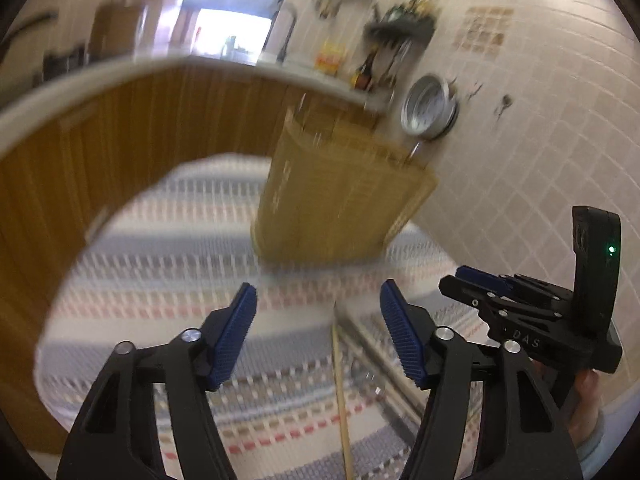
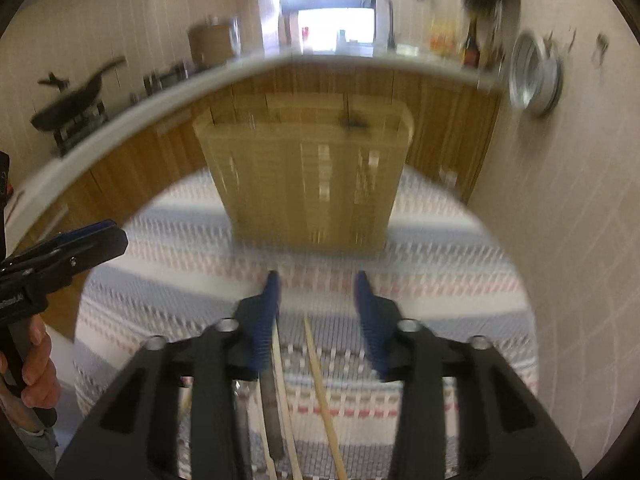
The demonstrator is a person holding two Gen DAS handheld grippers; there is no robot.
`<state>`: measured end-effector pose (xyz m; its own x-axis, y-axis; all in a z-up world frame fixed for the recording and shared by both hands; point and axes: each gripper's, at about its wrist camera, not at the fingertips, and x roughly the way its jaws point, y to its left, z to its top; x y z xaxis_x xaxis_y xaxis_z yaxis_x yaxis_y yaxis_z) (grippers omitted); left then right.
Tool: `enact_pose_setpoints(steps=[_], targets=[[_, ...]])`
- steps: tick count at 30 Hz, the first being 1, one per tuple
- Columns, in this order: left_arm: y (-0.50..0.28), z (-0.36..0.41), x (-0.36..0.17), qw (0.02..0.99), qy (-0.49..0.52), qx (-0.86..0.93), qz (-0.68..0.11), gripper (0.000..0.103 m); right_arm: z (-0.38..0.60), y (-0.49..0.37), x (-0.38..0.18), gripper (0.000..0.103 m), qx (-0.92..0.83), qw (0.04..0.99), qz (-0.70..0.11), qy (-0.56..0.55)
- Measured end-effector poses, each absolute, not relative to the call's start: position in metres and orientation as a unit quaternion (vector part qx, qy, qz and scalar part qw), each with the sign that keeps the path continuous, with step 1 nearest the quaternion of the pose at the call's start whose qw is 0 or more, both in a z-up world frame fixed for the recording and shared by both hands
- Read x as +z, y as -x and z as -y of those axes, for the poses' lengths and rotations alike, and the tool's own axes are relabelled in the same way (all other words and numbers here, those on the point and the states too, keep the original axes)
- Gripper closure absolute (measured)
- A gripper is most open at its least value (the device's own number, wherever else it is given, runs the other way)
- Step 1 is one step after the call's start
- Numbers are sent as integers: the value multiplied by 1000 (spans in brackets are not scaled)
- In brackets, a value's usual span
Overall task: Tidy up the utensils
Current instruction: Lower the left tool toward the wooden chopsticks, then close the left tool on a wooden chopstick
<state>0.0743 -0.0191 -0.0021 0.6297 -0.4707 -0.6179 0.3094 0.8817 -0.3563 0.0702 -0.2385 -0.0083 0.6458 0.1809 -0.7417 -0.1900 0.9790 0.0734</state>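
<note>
Both tongs, left gripper (image 1: pixel 318 334) and right gripper (image 2: pixel 317 322), gape empty above thin pale wooden chopsticks (image 2: pixel 320 384) on striped mat (image 2: pixel 440 248).

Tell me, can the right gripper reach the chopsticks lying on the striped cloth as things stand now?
Probably yes. The right gripper is open and empty above the chopsticks, which lie between its fingers with nothing covering them.

A utensil box (image 2: pixel 308 184) stands at the far edge of the surface (image 2: pixel 460 280), with chopsticks (image 2: pixel 320 392) lying before it toward the near edge, and a counter (image 2: pixel 132 112) runs behind the surface.
</note>
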Motion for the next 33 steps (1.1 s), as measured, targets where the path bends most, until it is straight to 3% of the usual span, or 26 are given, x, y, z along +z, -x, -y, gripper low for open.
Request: enact_pose_setpoints(steps=[3,11,15,18,31,33], targets=[[-89,25,-33,869,112,-232,-422,54,242,-81,-30,72,105,894,-435,6],[-105,55,-78,841,66,-235,-483,54,248,-97,-66,73,125,865,-486,-12],[-107,68,-80,849,35,-225,-477,55,247,-96,-72,73,135,863,-486,-14],[-108,78,-81,855,6,-209,-475,68,247,-96,-74,73,139,863,-485,-10],[-98,117,-83,874,-77,-169,-449,69,253,-87,-82,73,136,868,-478,-2],[-97,121,-83,878,-95,-156,-442,77,254,-86,-82,73,137,868,-478,-4]])
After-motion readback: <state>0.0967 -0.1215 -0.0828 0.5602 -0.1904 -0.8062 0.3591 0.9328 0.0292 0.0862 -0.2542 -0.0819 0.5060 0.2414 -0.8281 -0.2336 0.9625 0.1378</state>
